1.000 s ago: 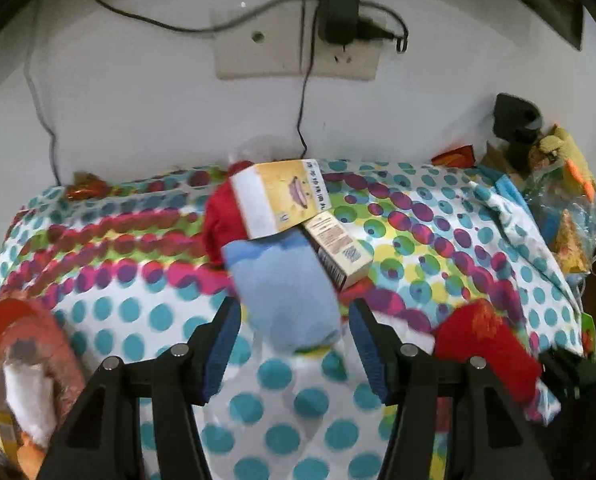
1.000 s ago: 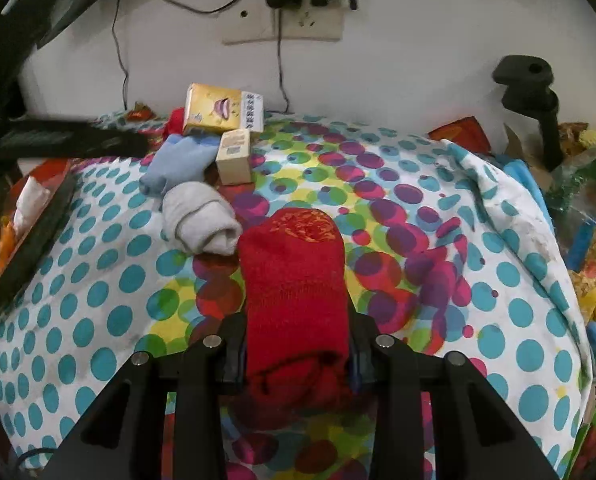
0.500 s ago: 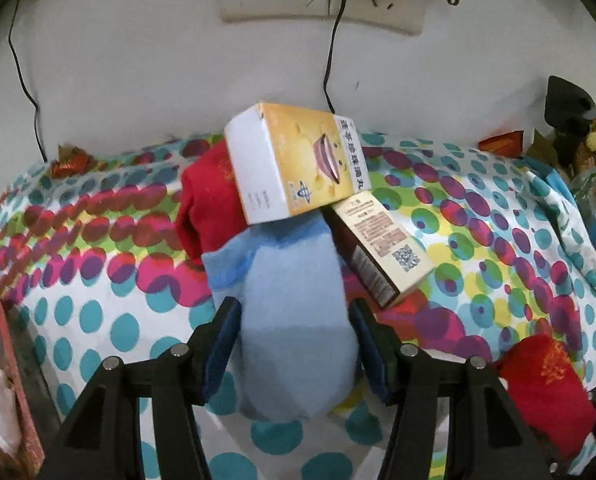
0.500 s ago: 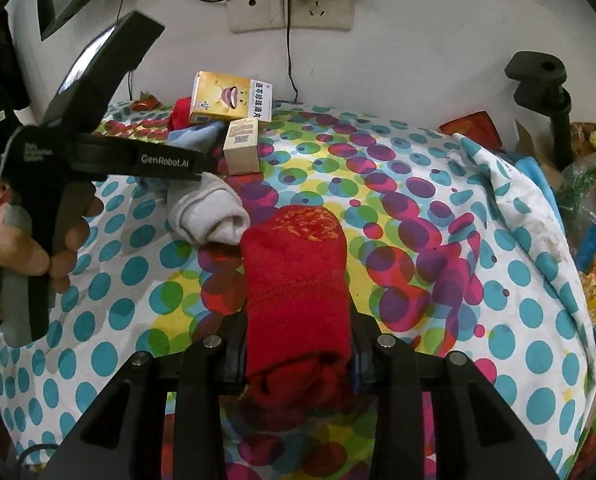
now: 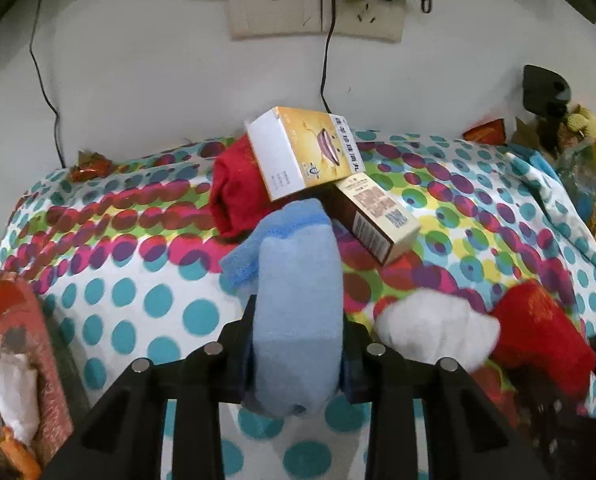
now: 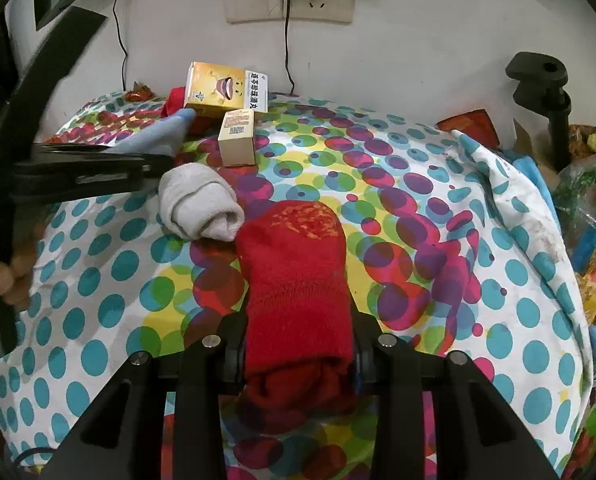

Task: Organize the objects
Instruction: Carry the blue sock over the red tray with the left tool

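My left gripper (image 5: 298,352) is shut on a light blue sock (image 5: 298,304) lying on the dotted cloth (image 5: 138,280). Beyond it a yellow box (image 5: 310,152) leans on a second red sock (image 5: 238,192), with a small brown box (image 5: 378,216) beside it. My right gripper (image 6: 298,344) is shut on a red sock (image 6: 298,280). A rolled white sock (image 6: 198,208) lies left of it, also in the left wrist view (image 5: 434,332). The left gripper (image 6: 78,168) shows at the left of the right wrist view.
A wall with sockets (image 5: 314,4) and cables stands behind the table. An orange tray (image 5: 14,344) with bits sits at the left edge. A black clamp stand (image 6: 546,92) and snack packets (image 6: 594,240) crowd the right side.
My left gripper moved forward around the blue sock and closed on it. The right gripper stayed shut on the red sock, nearly still.
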